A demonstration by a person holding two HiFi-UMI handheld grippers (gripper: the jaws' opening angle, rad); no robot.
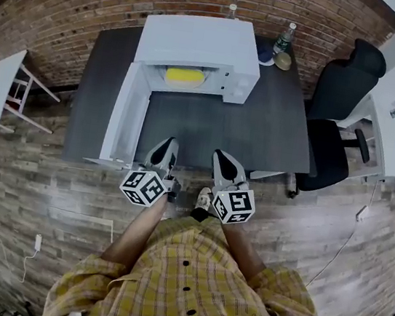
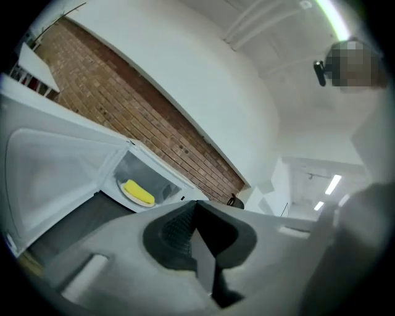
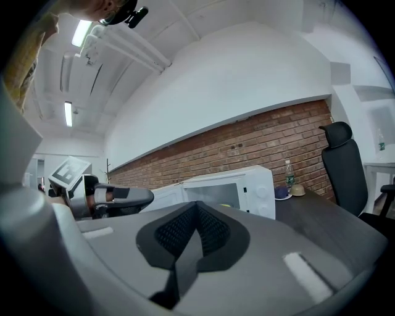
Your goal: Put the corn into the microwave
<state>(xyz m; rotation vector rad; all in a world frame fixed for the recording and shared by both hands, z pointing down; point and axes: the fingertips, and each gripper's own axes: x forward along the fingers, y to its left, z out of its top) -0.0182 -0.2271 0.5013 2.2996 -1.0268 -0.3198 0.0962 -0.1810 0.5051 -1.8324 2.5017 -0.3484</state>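
While inside microwave (image 1: 200, 43), corn (image 1: 184, 76) crosswise.

- The corn (image 1: 184, 76) is partly hidden under the microwave (image 1: 200, 43) roof in the head view. In the right gripper view only a yellow sliver shows past the right gripper (image 3: 196, 208).
- The bottle (image 1: 284, 38) at the far right has a label too small to read.
- The round thing (image 1: 283, 60) beside it is too small to tell.
- The person (image 1: 186, 284) is cut off at the near edge.
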